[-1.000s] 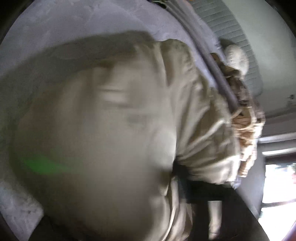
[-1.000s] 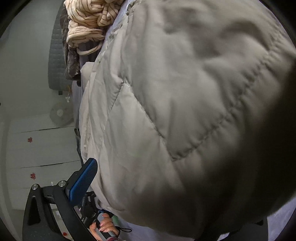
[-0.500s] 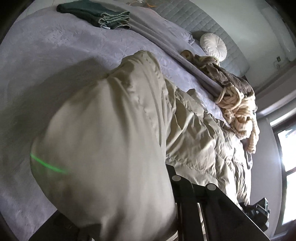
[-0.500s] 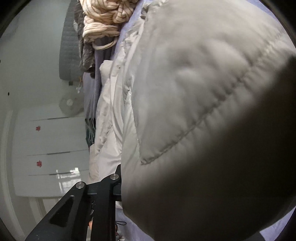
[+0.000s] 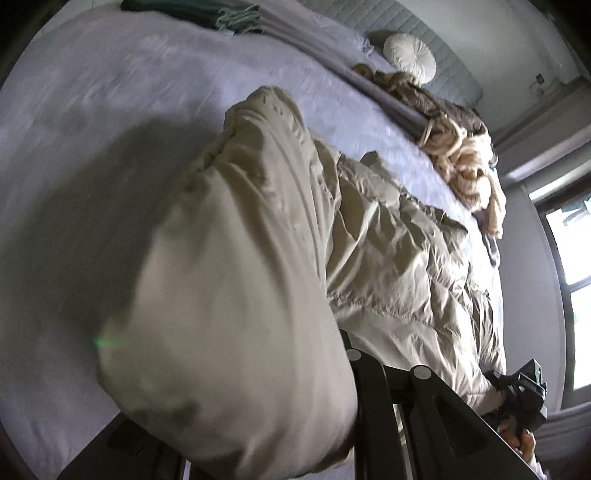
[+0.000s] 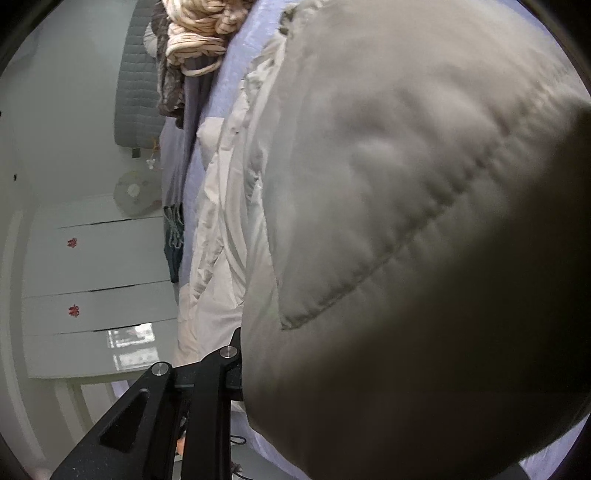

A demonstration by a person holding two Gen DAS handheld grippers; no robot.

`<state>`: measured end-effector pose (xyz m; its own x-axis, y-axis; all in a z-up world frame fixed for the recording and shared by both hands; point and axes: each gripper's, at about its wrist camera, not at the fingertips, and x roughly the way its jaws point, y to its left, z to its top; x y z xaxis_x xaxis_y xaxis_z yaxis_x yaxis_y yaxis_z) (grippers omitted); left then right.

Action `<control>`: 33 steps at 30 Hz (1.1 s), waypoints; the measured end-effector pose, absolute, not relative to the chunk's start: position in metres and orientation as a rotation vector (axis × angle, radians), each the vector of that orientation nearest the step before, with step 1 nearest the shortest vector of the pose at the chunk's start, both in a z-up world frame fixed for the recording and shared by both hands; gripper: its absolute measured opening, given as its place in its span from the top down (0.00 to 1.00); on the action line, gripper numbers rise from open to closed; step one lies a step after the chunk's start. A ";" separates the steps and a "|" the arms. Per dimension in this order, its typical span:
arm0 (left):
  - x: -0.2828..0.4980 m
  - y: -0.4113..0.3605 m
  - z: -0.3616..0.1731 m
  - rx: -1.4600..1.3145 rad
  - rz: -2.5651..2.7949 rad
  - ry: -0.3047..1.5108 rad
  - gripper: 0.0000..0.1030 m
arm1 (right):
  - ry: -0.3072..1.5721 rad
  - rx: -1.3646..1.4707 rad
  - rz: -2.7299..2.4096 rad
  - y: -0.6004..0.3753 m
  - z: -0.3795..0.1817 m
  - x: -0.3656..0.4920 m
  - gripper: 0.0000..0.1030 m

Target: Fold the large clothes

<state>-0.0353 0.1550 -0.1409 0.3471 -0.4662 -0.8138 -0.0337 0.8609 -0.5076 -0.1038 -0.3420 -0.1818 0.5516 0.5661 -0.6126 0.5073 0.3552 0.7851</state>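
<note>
A large beige quilted puffer jacket [image 5: 388, 258] lies on the lilac bed [image 5: 110, 129]. In the left wrist view a puffy fold of it [image 5: 236, 314] is bunched over my left gripper [image 5: 343, 369], whose jaws are shut on the fabric; the fingertips are hidden. In the right wrist view the jacket [image 6: 406, 221] fills most of the frame and drapes over my right gripper [image 6: 240, 369], which is shut on it with the fingertips buried. The right gripper also shows at the lower right of the left wrist view [image 5: 524, 391].
A heap of cream knit and brown clothes [image 5: 461, 155] lies at the far bed edge, with a round white cushion [image 5: 410, 57] and a folded dark green cloth [image 5: 207, 14] further off. A window [image 5: 569, 258] is at right. White drawers [image 6: 96, 288] stand beside the bed.
Both grippers have carried the jacket's edge along over the bed. The left view has pulled back and cleared, showing more bedspread. The right view's neighbouring blue-padded gripper has gone out of sight.
</note>
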 end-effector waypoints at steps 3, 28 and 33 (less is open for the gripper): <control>-0.067 0.168 -0.146 -0.468 -0.303 1.232 0.83 | 1.075 1.283 0.026 -0.330 -0.182 -0.135 0.76; -0.110 0.225 -0.103 -0.194 -0.142 1.163 0.52 | 1.143 1.007 -0.208 -0.282 -0.132 -0.240 0.76; -0.107 0.216 -0.147 -0.120 -0.144 1.278 0.51 | 1.130 0.774 -0.196 -0.253 -0.095 -0.239 0.81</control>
